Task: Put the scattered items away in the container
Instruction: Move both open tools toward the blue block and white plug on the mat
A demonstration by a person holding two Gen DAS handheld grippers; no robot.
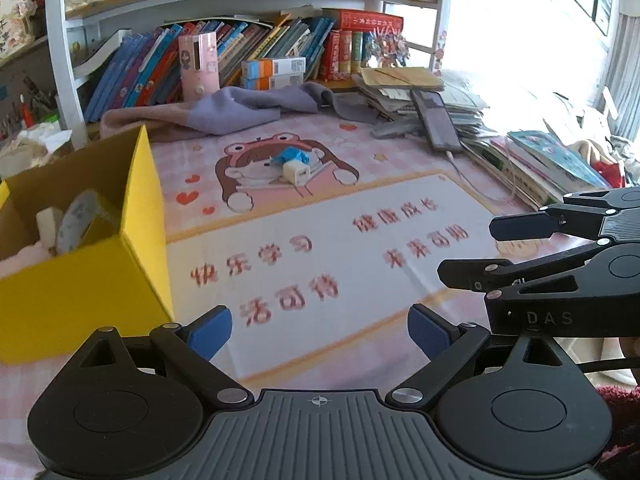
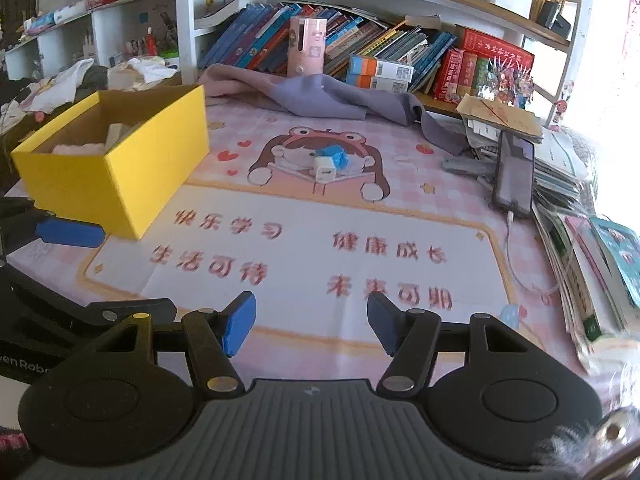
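From my left wrist camera, the left gripper hovers over the pink printed desk mat with its blue pads spread wide and nothing between them. The right gripper likewise stands with its jaws apart and empty, over the lower part of the mat.

The yellow box sits at the mat's left edge, open at the top. Inside I note a roll of tape leaning beside a pale block; something pinkish lies on the floor of the box, but blur keeps me from identifying it.

One loose item is out on the mat: a white charger plug at the centre of the cartoon figure, touching a small blue object just behind it. Both lie well apart from the box and from either gripper.

At the back, a purple-grey cloth is draped before the bookshelf. A phone rests on a paper stack at the right, its cable trailing onto the mat.
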